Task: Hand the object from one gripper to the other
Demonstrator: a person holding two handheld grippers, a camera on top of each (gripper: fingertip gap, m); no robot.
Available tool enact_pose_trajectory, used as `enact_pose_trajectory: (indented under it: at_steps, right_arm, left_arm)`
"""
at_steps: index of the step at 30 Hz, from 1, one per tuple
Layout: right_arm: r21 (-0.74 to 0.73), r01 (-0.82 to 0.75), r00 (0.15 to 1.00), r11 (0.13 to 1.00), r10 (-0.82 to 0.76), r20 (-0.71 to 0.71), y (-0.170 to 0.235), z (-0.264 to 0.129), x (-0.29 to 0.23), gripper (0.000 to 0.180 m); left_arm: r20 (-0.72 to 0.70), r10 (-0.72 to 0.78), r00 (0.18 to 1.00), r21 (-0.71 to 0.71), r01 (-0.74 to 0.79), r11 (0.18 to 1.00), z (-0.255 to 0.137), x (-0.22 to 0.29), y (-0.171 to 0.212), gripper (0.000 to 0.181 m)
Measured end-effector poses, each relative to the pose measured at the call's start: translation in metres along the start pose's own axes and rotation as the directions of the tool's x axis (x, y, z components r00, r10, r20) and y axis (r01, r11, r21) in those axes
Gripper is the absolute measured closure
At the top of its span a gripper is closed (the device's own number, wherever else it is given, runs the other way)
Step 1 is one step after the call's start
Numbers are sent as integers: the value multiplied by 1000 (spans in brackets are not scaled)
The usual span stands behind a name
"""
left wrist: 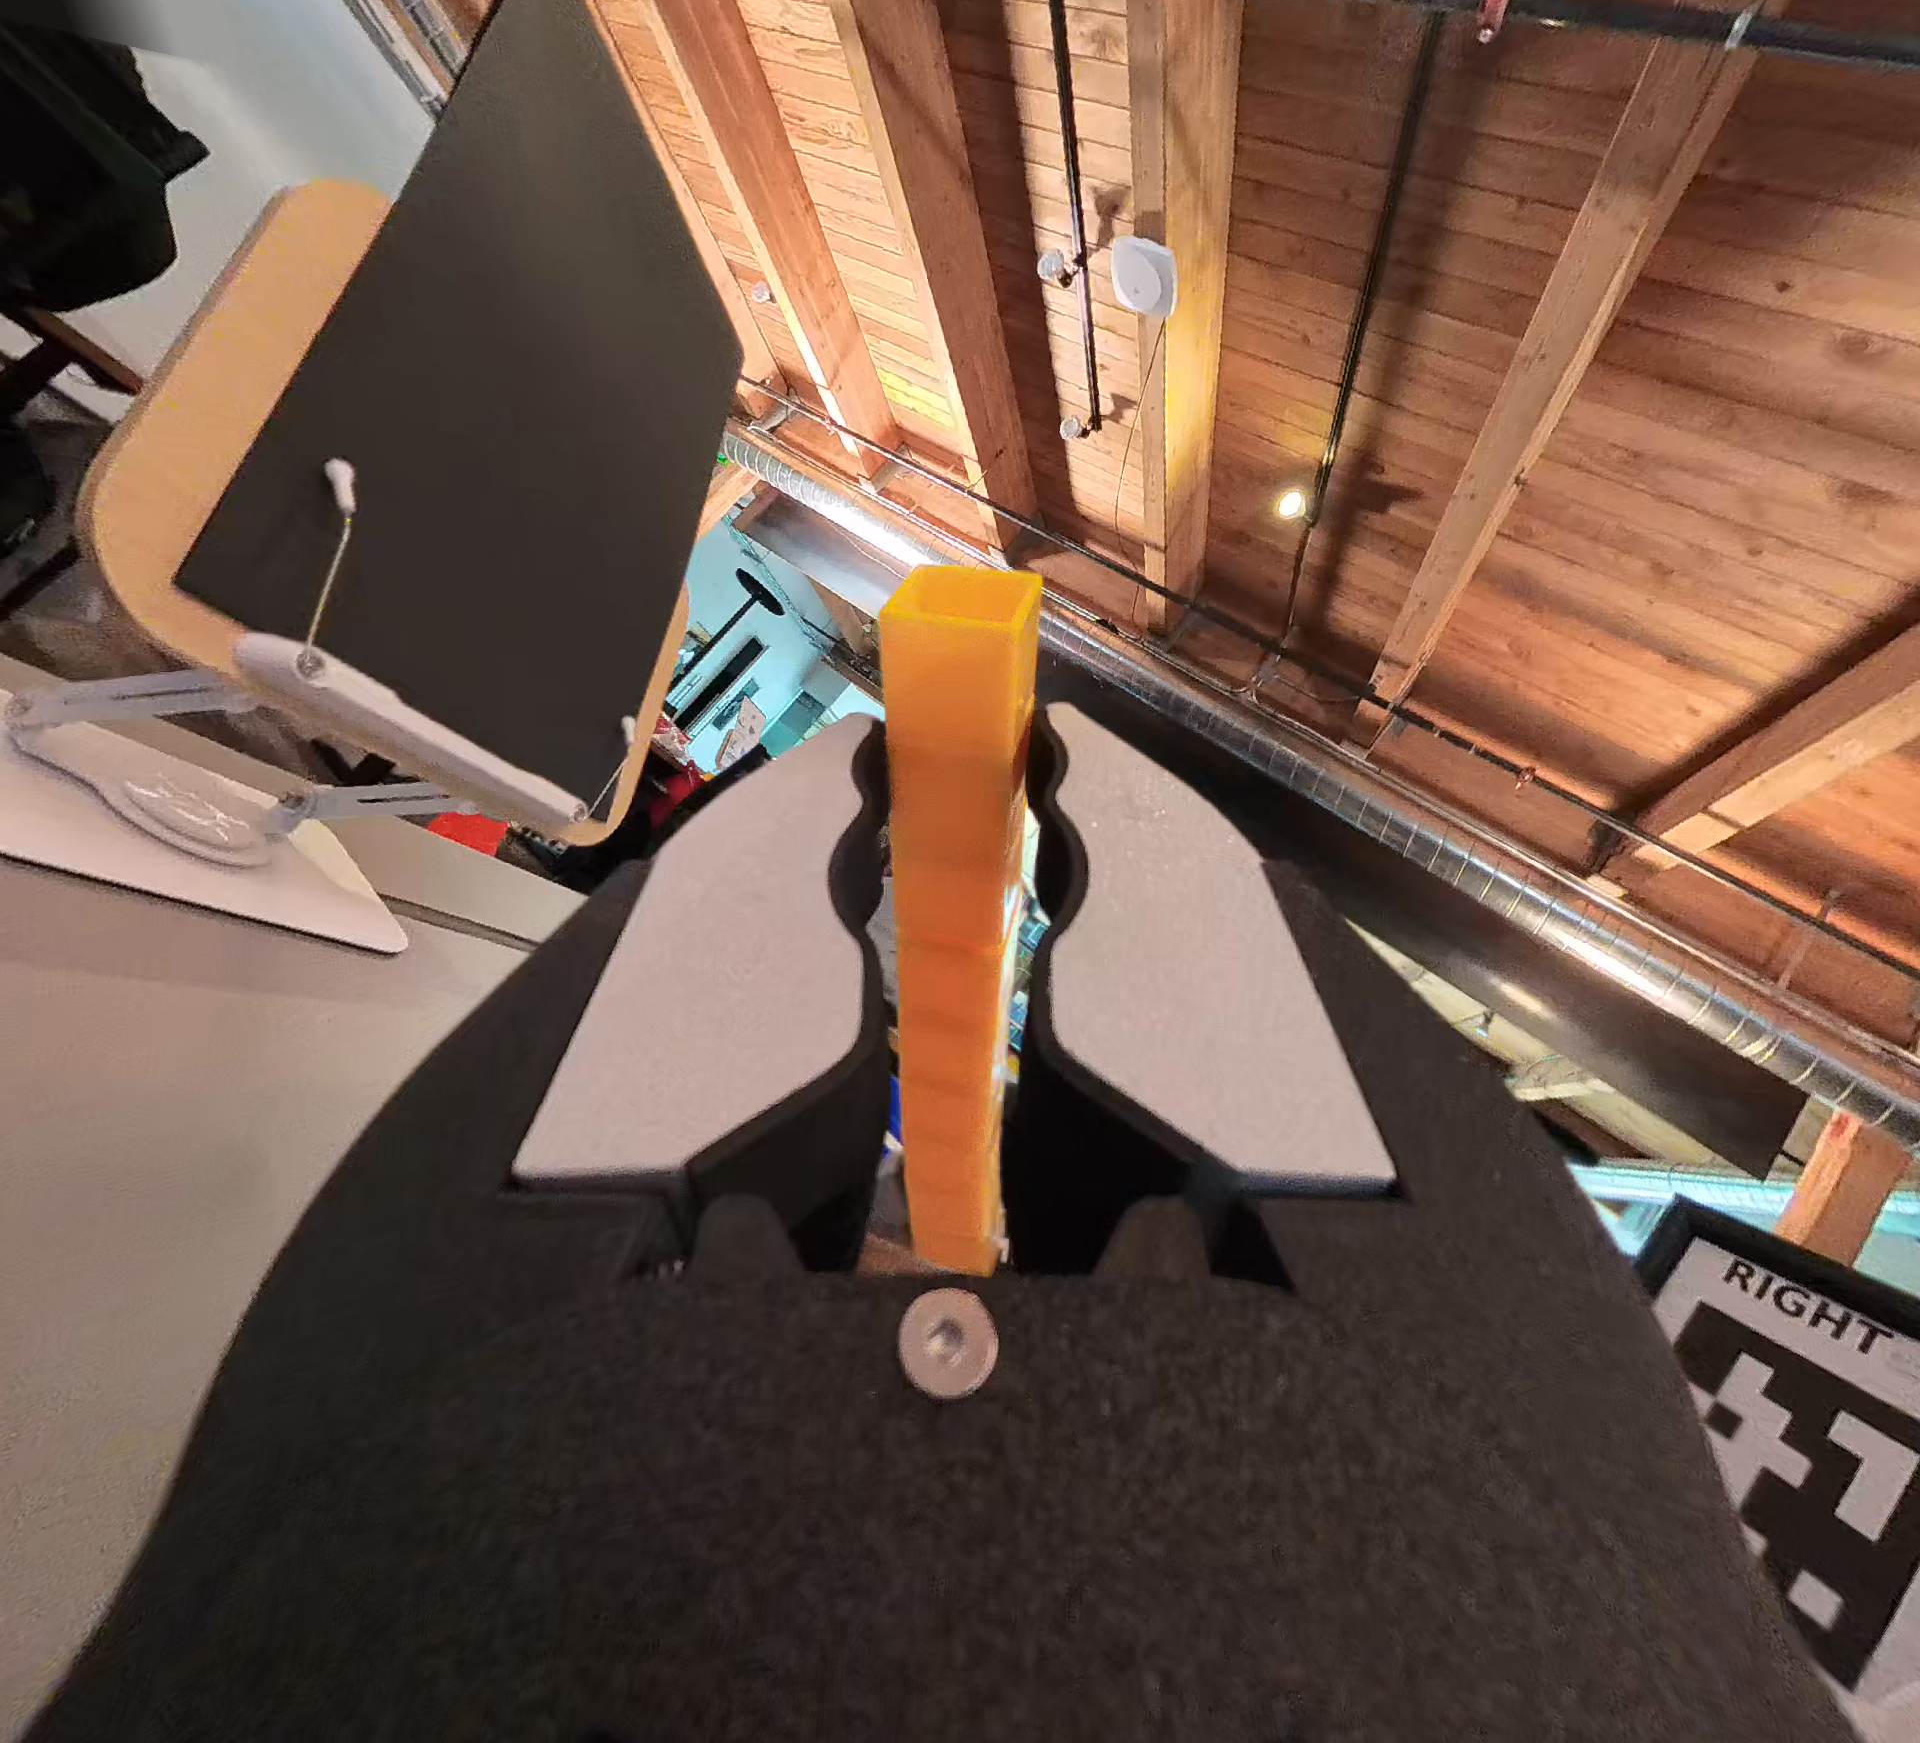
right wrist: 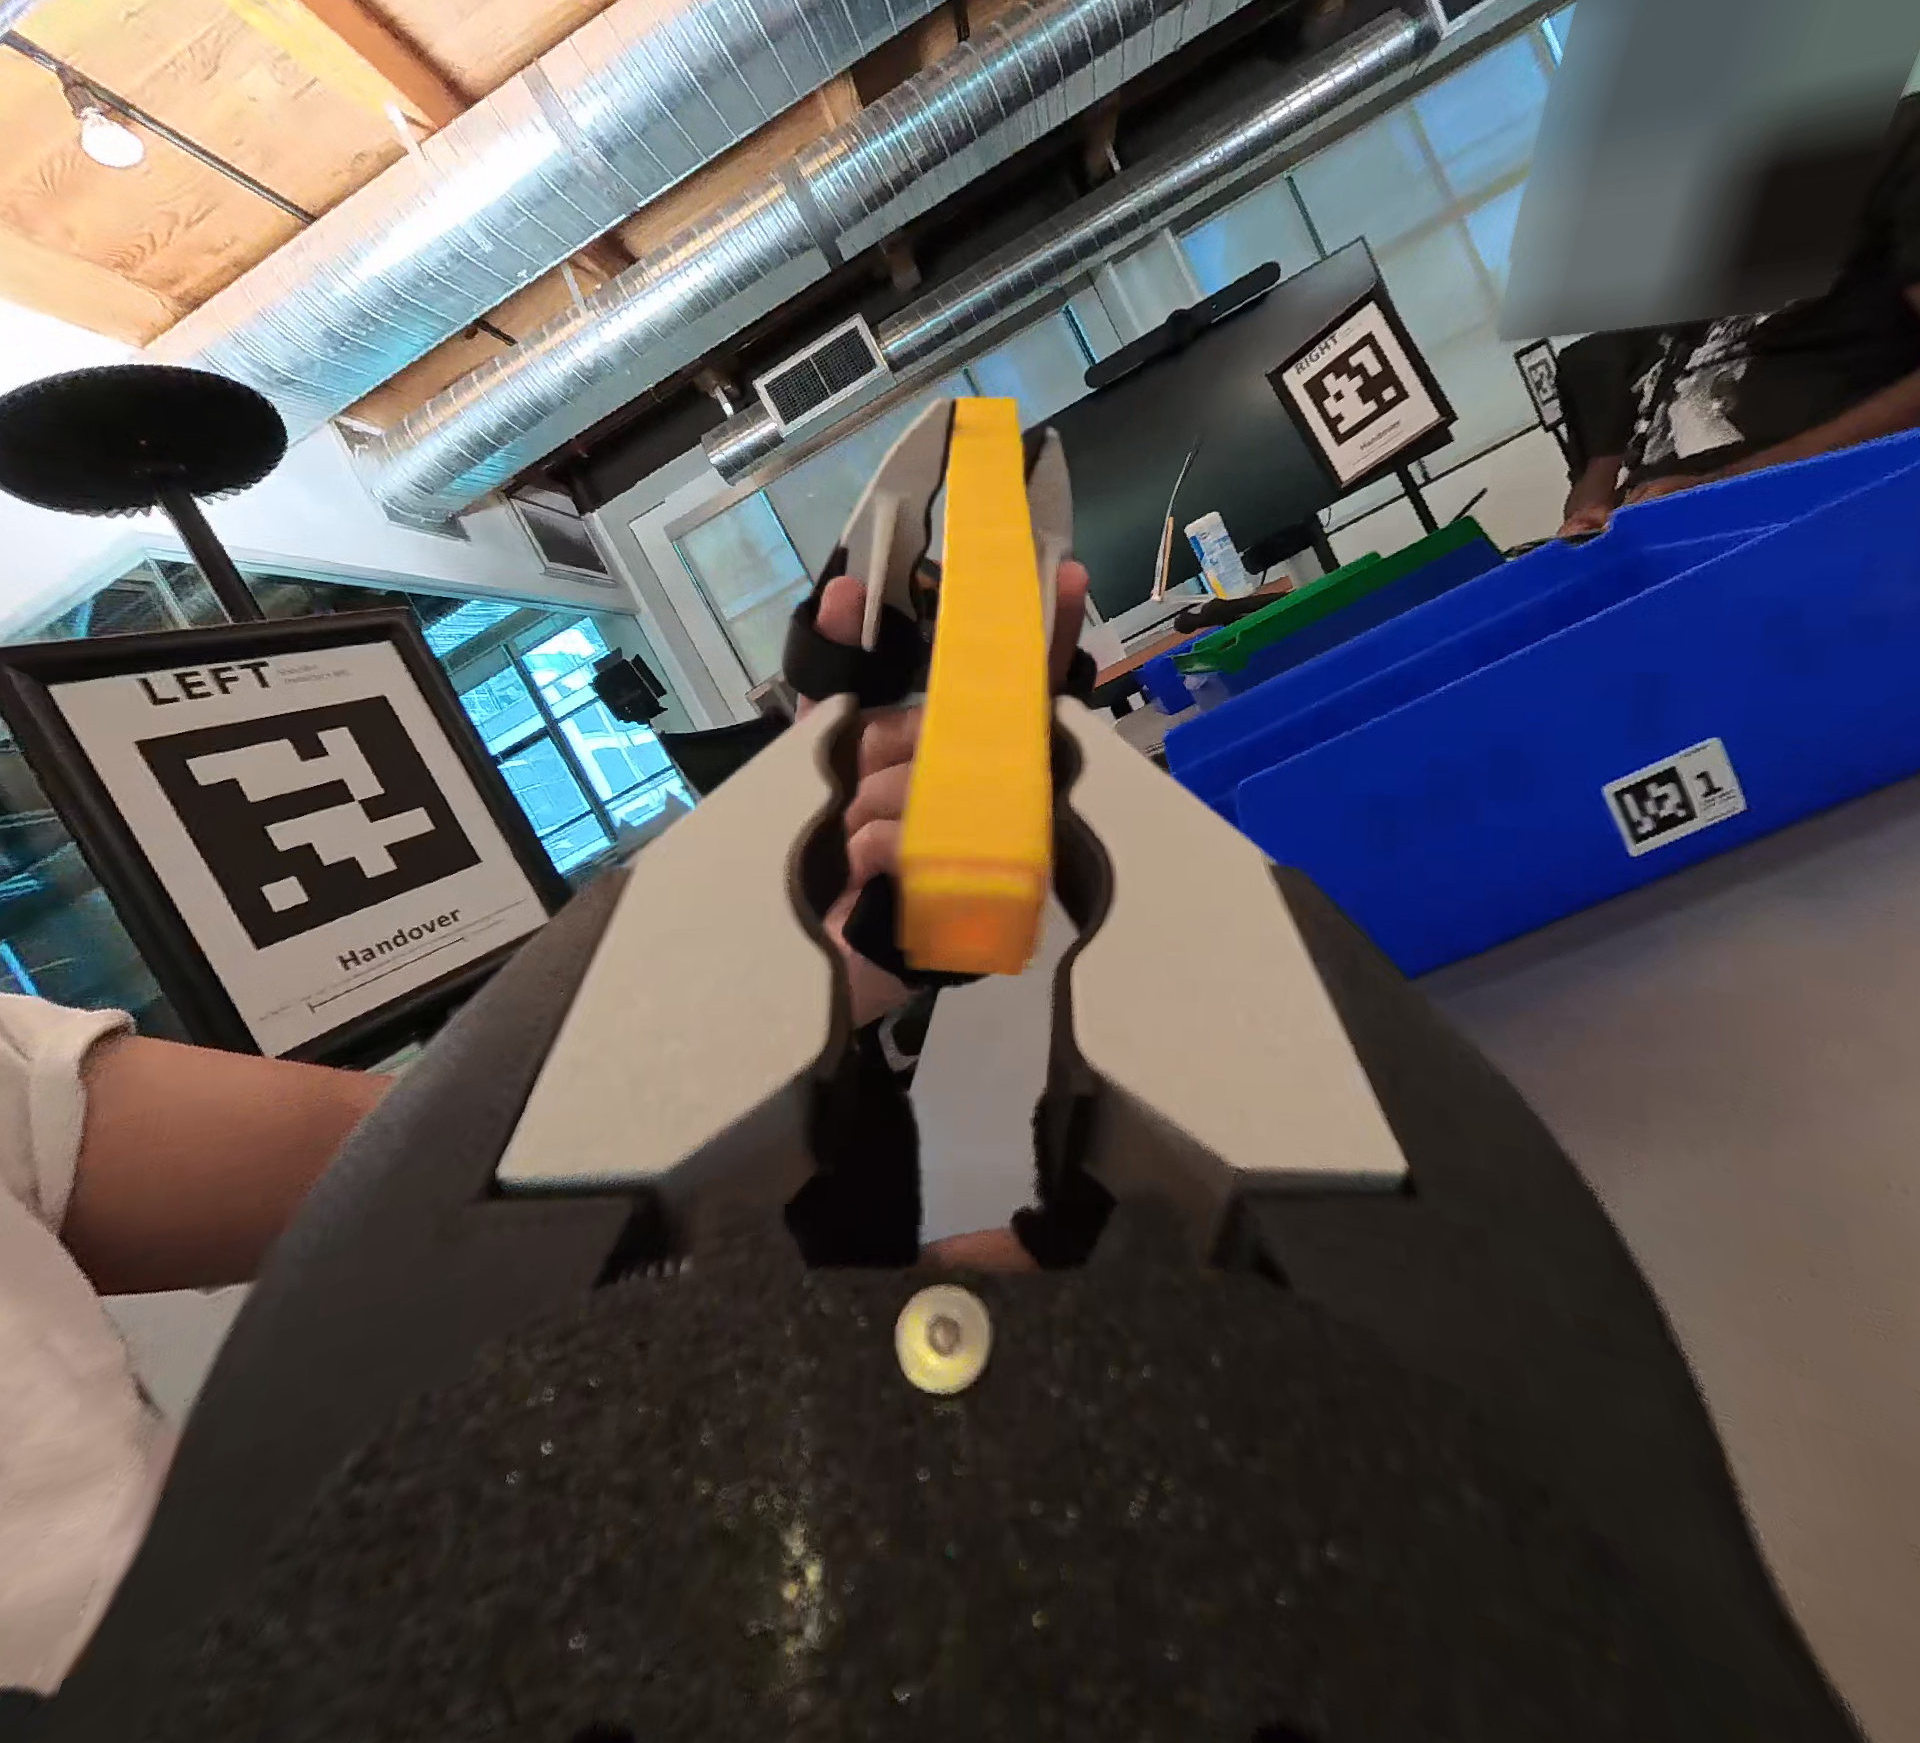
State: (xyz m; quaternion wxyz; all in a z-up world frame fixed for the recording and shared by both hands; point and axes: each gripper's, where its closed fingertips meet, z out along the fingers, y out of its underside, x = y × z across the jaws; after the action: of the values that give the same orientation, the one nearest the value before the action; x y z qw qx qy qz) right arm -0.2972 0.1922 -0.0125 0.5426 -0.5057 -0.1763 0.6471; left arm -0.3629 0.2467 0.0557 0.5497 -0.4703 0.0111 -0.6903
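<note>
The left gripper [left wrist: 958, 737] has its two grey fingers squeezed tight on a long, hollow, square orange plastic stick [left wrist: 956, 914], which pokes up toward the wooden ceiling [left wrist: 1351, 239]. In the right wrist view, the right gripper [right wrist: 956, 737] has its fingers spread apart around the near end of the stick [right wrist: 982, 706], and they do not seem to squeeze it. A blue plastic bin [right wrist: 1558, 758] sits on the grey table [right wrist: 1714, 1174] to the right.

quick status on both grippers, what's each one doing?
Left gripper: shut on the orange bar.
Right gripper: open, jaws either side of the bar's near end, not yet clamped.
</note>
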Motion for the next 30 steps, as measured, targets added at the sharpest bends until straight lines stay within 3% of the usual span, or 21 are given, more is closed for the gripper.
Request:
enact_pose_trajectory:
  at_steps: [2, 9, 11, 16, 19, 22, 24, 27, 30]
  right_arm:
    - [-1, 9, 1000, 1000, -9, -25, 0, -2, 4, 157]
    - [-59, -146, 988, 988, 143, -49, -5, -10, 21, 158]
    - [-43, -134, 988, 990, 130, -82, -17, -19, 29, 158]
    - [55, -120, 983, 991, 126, -130, -58, -50, 49, 158]
    - [195, -226, 968, 954, 242, -63, -76, -61, 54, 158]
    - [261, -328, 942, 908, 335, 20, -73, -57, 49, 158]
    - [271, -365, 930, 891, 361, 67, -66, -48, 41, 158]
    - [260, -389, 921, 884, 376, 101, -54, -33, 30, 158]
    - [233, -419, 908, 877, 402, 120, -40, -20, 23, 158]
  left_arm:
    - [5, -16, 1000, 4, 16, 1000, -1, -2, 3, 156]
    - [33, 85, 996, -95, -82, 992, -2, -16, 11, 157]
    - [40, 173, 984, -161, -165, 973, -4, -27, 13, 144]
    - [120, 363, 924, -380, -295, 877, -14, -60, 27, 124]
    - [92, 477, 874, -436, -395, 808, -9, -53, 55, 118]
    - [117, 305, 945, -325, -254, 911, 7, -34, 80, 114]
    - [147, 139, 979, -225, -104, 969, 15, -26, 86, 133]
    - [107, 21, 994, -186, 0, 982, 22, -15, 97, 131]
    - [98, 7, 995, -182, 11, 983, 23, -13, 102, 131]
